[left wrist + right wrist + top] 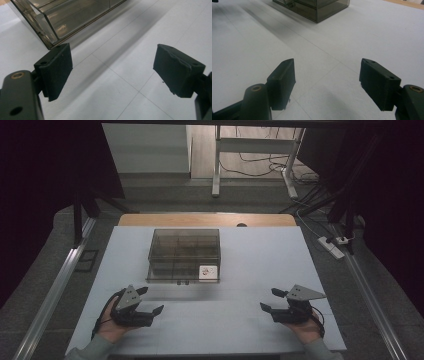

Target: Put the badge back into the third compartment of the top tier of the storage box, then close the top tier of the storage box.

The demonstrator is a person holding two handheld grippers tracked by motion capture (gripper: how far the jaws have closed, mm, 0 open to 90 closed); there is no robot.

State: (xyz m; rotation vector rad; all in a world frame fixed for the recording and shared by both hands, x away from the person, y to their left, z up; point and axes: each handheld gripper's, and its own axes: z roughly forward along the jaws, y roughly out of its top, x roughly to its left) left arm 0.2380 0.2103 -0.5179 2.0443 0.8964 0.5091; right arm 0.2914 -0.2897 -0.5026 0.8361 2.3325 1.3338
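Both tools (150, 301) (272, 300) near box (184, 255); apart.

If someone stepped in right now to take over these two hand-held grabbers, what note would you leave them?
Left gripper: open, nothing between its fingers, resting low over the white table near the front left.
Right gripper: open and empty, near the front right.
The smoky transparent plastic compartment box sits closed at the table's middle, apart from both grippers. A small white item lies in its front right compartment; what it is cannot be told.
Done: nothing visible on the box so far.
Left: reach the box and start handling it, probably at its front edge.
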